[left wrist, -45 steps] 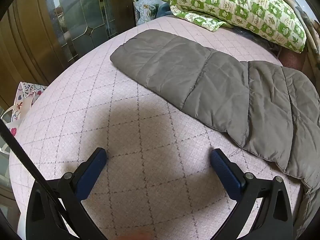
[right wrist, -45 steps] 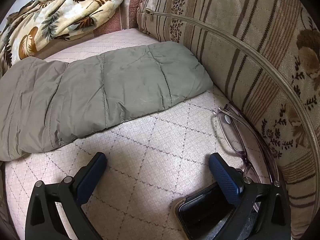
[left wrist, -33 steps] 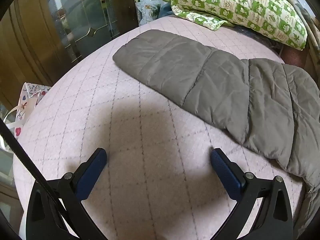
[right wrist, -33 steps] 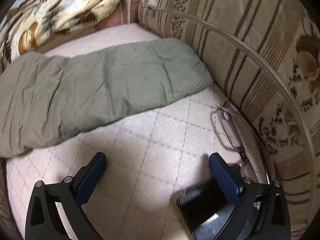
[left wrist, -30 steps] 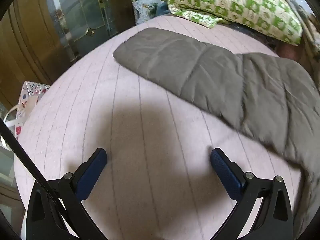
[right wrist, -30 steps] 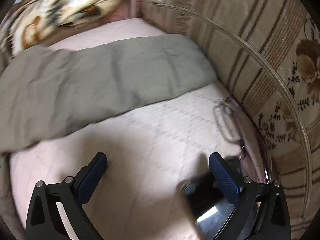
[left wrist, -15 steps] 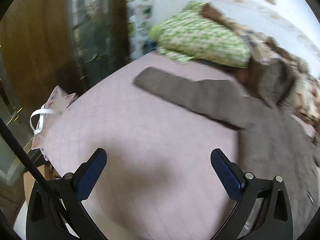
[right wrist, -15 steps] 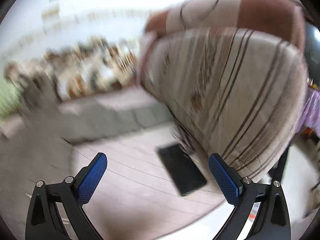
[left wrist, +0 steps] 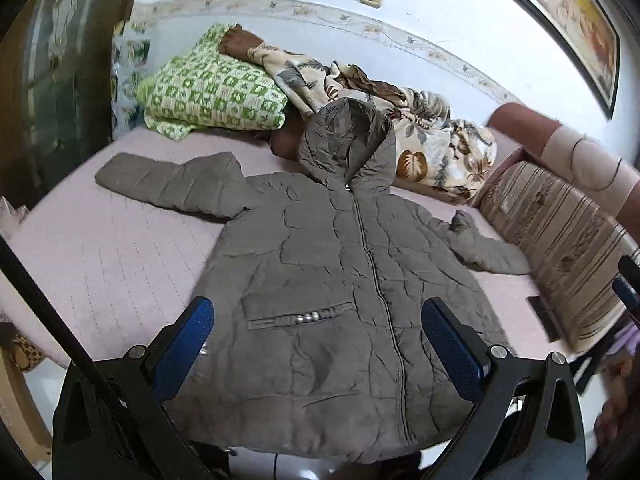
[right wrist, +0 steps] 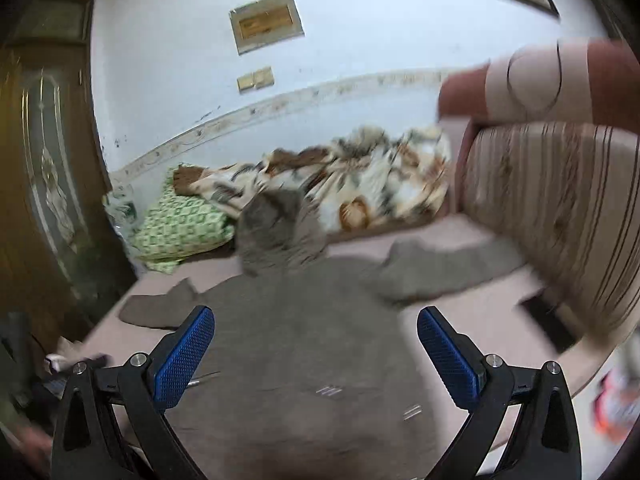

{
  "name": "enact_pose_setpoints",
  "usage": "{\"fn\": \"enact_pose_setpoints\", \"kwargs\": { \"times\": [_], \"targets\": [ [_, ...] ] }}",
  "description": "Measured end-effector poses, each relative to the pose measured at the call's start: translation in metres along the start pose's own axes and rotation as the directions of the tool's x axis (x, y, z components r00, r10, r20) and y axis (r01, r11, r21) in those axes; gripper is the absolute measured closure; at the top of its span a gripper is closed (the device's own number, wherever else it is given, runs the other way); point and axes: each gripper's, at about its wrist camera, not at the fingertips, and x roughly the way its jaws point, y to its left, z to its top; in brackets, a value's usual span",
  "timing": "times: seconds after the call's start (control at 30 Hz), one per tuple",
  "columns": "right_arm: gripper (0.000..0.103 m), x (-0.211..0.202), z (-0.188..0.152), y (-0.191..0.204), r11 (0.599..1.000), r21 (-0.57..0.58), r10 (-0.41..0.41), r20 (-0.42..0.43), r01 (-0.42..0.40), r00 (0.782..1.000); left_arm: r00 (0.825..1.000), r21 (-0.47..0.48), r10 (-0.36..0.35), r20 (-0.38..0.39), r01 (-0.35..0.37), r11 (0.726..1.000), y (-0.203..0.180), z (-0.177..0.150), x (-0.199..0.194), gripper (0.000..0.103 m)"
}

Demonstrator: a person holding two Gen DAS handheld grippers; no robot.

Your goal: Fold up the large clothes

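No text, label, brand, number or sign can be read in either view. The small framed plaque (right wrist: 267, 27) on the wall above the light switches (right wrist: 255, 78) bears marks that could be lettering, but they are too blurred to make out. The large framed picture (left wrist: 560, 12) to the right of those switches shows only colour, with no words visible. The grey jacket (left wrist: 344, 280) below the switches carries no readable tag or logo.
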Motion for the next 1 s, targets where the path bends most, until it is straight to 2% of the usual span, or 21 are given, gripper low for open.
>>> {"fn": "enact_pose_setpoints", "kwargs": {
  "times": [0.03,0.07,0.17,0.23,0.33,0.47,0.6,1.0],
  "targets": [
    [0.001,0.007,-0.008,0.007,1.0,0.017,-0.014,-0.004,0.014,1.0,1.0,0.013,0.001,0.002,-0.001,1.0,-0.01,-0.003,0.004,0.0],
    [0.001,0.022,-0.018,0.019,0.997,0.035,-0.062,-0.038,0.063,0.997,1.0,0.033,0.01,0.008,-0.01,0.999,-0.02,-0.006,0.01,0.0],
    [0.001,0.05,-0.036,0.045,0.995,-0.024,-0.102,-0.101,0.101,0.99,0.999,0.107,0.029,0.025,-0.032,0.994,-0.037,-0.01,0.023,0.0],
    [0.001,0.062,-0.047,0.056,0.996,-0.046,-0.086,-0.119,0.081,0.989,0.995,0.12,0.081,0.052,-0.087,0.989,-0.043,-0.013,0.031,0.0],
    [0.001,0.06,-0.059,0.067,0.993,-0.085,-0.093,-0.106,0.084,0.99,0.996,0.116,0.082,0.039,-0.086,0.989,-0.038,-0.021,0.043,0.0],
    [0.001,0.063,-0.069,0.081,0.984,-0.163,-0.097,-0.112,0.078,0.989,0.995,0.126,0.095,-0.038,-0.089,0.988,-0.033,-0.039,0.06,0.0],
    [0.0,0.07,-0.073,0.082,0.986,-0.148,-0.094,-0.149,0.072,0.984,0.994,0.128,0.095,-0.048,-0.088,0.988,-0.03,-0.041,0.061,0.0],
    [0.001,0.08,-0.08,0.097,0.98,-0.197,-0.046,-0.192,0.008,0.98,0.981,0.168,0.181,-0.07,-0.167,0.971,-0.029,-0.048,0.065,0.0]
  ]
}}
